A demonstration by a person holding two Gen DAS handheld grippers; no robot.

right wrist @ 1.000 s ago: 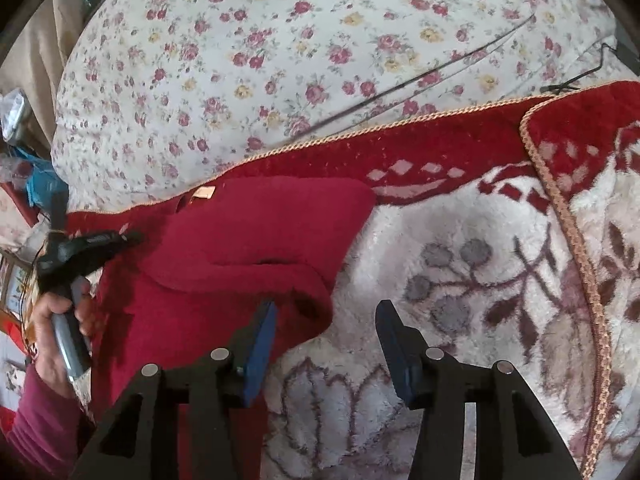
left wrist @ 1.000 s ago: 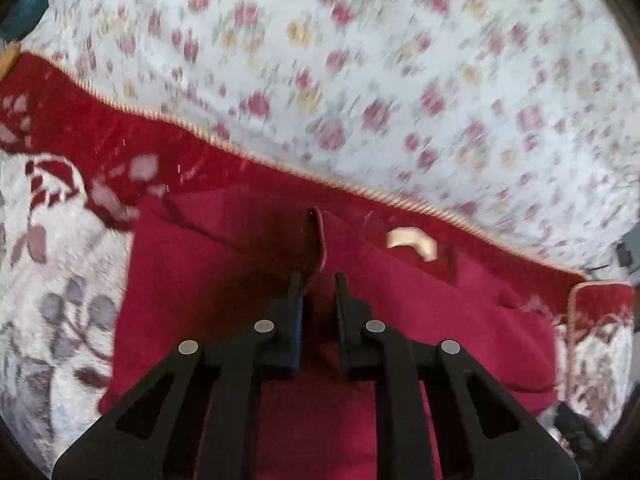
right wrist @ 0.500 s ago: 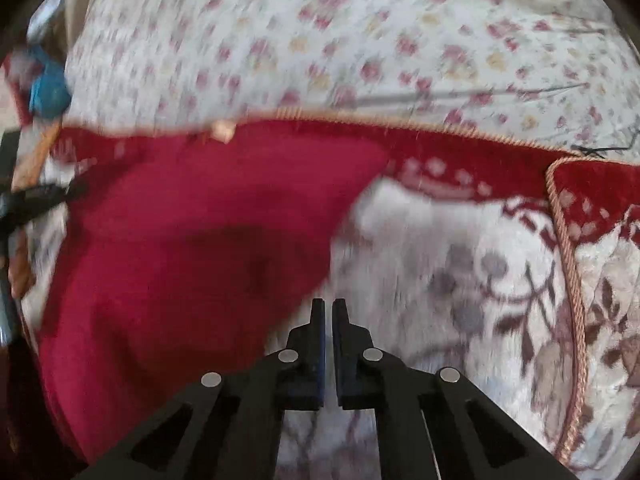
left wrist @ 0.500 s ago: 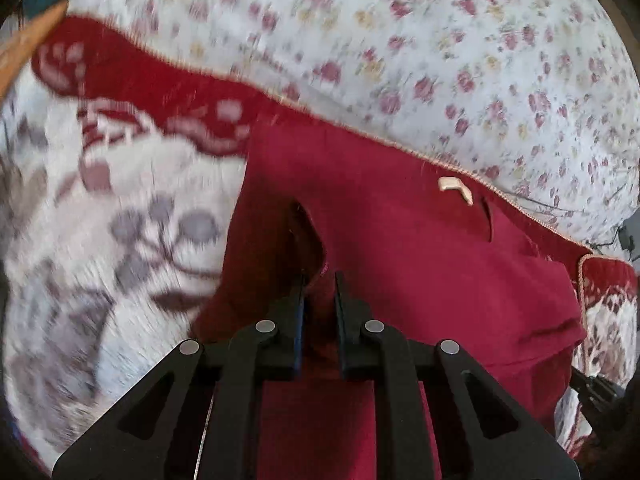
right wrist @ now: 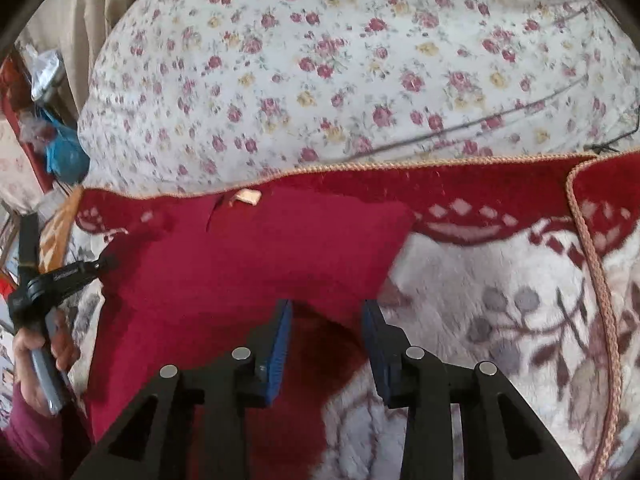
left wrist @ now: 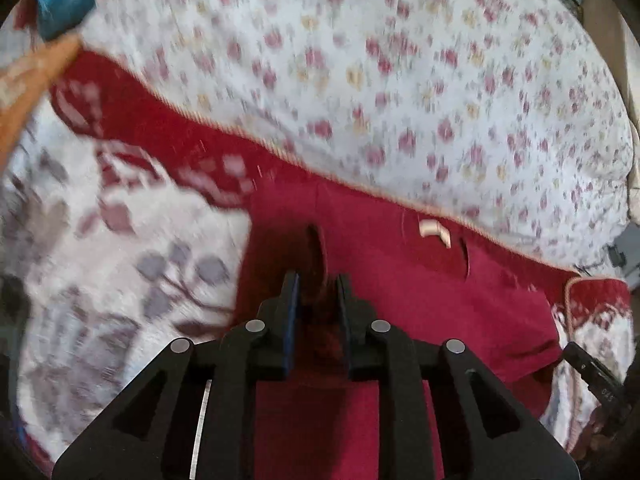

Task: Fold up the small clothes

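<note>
A small dark red garment (left wrist: 420,296) with a cream neck label (left wrist: 434,232) lies on a red and white patterned blanket (left wrist: 120,264). My left gripper (left wrist: 318,284) stands slightly parted, with a raised fold of the garment's left edge between its fingers. In the right wrist view the garment (right wrist: 260,264) lies spread out, its label (right wrist: 246,197) at the far edge. My right gripper (right wrist: 326,308) is open over the garment's right lower edge, holding nothing. The left gripper (right wrist: 102,262) shows at the garment's left side, in the person's hand.
A white quilt with small red and yellow flowers (right wrist: 340,60) rises behind the blanket. The blanket's corded hem (right wrist: 592,264) runs down the right side. Blue and orange clutter (right wrist: 60,152) sits at the far left, beside the bed.
My right gripper has opened from shut and now stands over the garment's right edge. My left gripper's fingers have parted a little. The garment lies more spread out than one second ago.
</note>
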